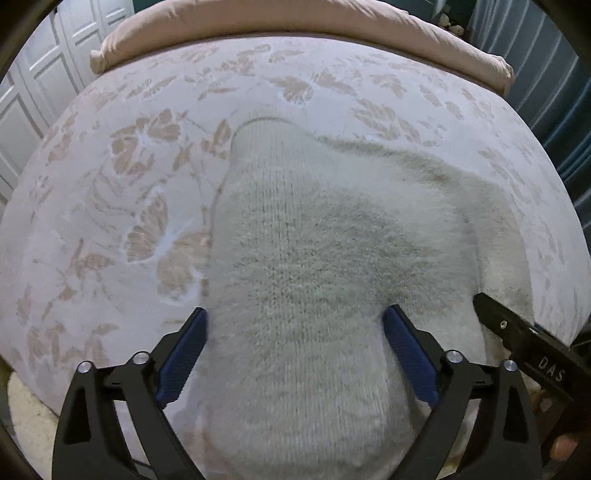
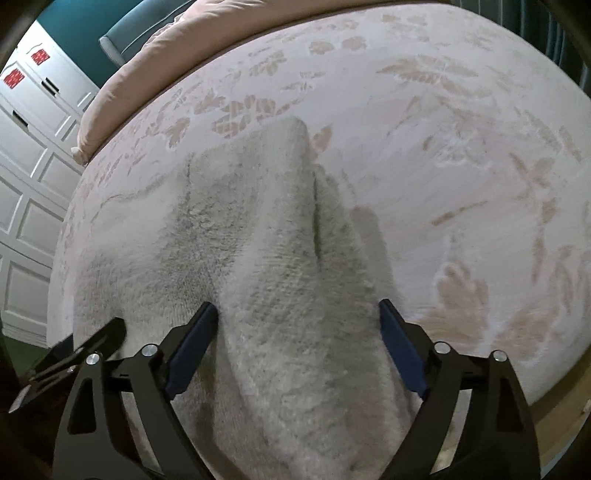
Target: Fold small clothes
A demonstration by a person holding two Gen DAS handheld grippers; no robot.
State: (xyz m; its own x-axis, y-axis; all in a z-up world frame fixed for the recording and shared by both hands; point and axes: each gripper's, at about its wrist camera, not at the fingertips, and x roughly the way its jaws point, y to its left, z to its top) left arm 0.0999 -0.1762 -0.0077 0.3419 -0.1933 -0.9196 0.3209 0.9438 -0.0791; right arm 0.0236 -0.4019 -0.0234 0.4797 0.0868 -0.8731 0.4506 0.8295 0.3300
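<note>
A bed (image 1: 110,206) covered in a pale spread patterned with beige leaves and butterflies fills the room, a dusty-pink rolled quilt (image 1: 258,22) along its far edge. White panelled cupboard doors (image 2: 26,177) stand to the left against a teal wall (image 2: 74,22); dark blue-green curtains (image 1: 546,85) hang at right.

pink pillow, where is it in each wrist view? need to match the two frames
Left wrist: pink pillow along the top edge, spanning most of the width, behind the floral bedspread.
Right wrist: pink pillow in the upper left, running diagonally.
Shared landmark: the fuzzy white sweater, centre in both.
</note>
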